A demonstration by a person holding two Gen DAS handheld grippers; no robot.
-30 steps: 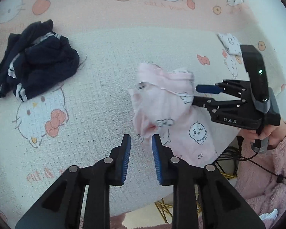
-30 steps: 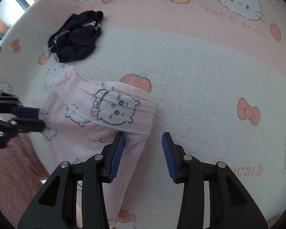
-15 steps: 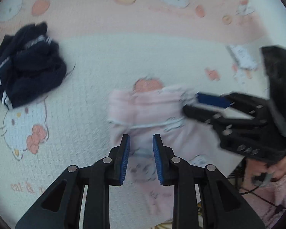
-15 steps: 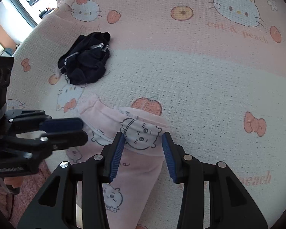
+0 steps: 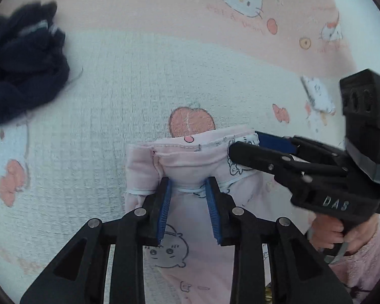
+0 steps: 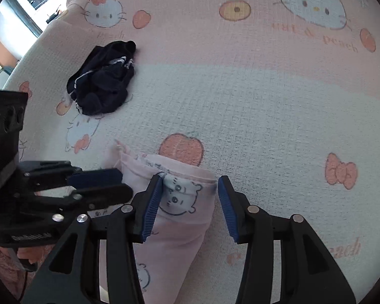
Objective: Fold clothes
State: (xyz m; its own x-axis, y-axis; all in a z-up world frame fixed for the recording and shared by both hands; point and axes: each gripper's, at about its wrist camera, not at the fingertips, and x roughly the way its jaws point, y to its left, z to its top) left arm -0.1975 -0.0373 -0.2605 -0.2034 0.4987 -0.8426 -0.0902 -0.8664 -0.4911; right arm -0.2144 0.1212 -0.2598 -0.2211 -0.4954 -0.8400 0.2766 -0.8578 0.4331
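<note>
Now both tools tilted downward, jaws opening around pink garment.

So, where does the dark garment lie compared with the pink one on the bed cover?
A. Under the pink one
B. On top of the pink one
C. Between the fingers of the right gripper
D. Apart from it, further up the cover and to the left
D: the dark garment lies crumpled by itself on the bed cover, with bare cover between it and the pink garment near the grippers.
</note>
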